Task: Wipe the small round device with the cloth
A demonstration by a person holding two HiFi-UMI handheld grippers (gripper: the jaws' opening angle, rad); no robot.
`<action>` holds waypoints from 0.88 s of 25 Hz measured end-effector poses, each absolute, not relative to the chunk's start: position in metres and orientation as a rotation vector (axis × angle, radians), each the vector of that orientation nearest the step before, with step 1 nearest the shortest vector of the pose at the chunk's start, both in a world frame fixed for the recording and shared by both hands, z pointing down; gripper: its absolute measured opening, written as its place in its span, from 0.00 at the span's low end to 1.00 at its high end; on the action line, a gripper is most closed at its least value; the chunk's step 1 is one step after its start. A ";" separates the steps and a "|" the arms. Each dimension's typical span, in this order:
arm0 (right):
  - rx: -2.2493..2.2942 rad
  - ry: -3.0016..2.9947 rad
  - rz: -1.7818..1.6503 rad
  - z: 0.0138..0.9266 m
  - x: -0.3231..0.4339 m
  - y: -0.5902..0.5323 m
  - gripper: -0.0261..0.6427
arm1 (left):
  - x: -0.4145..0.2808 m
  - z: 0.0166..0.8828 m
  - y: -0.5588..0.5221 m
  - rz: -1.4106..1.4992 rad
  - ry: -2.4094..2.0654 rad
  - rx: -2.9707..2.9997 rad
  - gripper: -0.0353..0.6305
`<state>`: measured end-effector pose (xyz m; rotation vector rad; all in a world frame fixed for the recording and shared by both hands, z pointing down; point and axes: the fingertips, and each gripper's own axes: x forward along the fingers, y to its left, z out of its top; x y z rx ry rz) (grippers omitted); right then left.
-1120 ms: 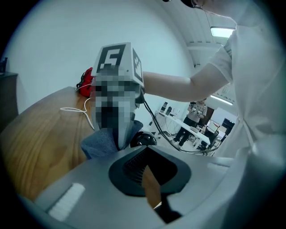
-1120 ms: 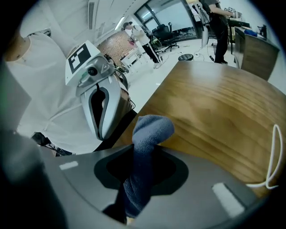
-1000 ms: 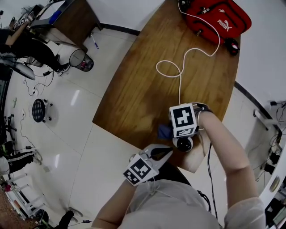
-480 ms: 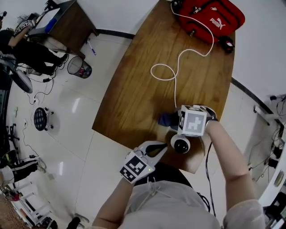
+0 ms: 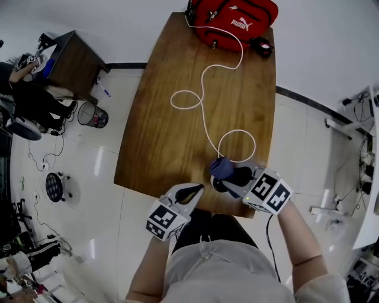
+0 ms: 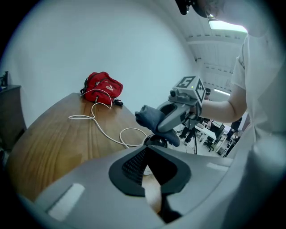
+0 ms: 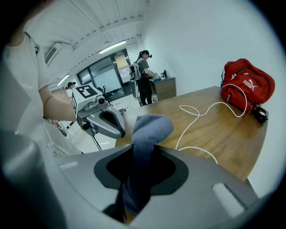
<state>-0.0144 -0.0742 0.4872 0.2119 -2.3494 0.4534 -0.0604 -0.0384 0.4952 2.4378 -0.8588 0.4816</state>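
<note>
Finds the right gripper point(image 5: 234, 177) raised and rolled over since a second ago, with its marker cube turned to the near right. Finds also the blue cloth point(image 5: 222, 168) lifted from the table point(image 5: 166, 136) to just above the small round camera point(image 5: 218, 186). Places that camera close to the near edge, right of centre, at the end of the white cable point(image 5: 204, 100) coming from the red bag point(image 5: 234, 18) on the far side.

To wipe well: bring the cloth down until its bunched end touches the dome, then sweep around with light pressure. Better not to push toward the near edge, since probably light enough to slide or tip. Worth steadying the base with the left gripper point(image 5: 190, 190), waiting just to the left at the table edge.

Right jaws: closed on the cloth, pinching its middle, with a rounded fold sticking out in front and touching nothing else. Left jaws: fully together, holding nothing.
</note>
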 end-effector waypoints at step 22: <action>0.395 -2.239 0.378 0.487 -0.056 -0.072 0.20 | -0.078 0.480 -0.004 0.397 -0.991 2.424 0.06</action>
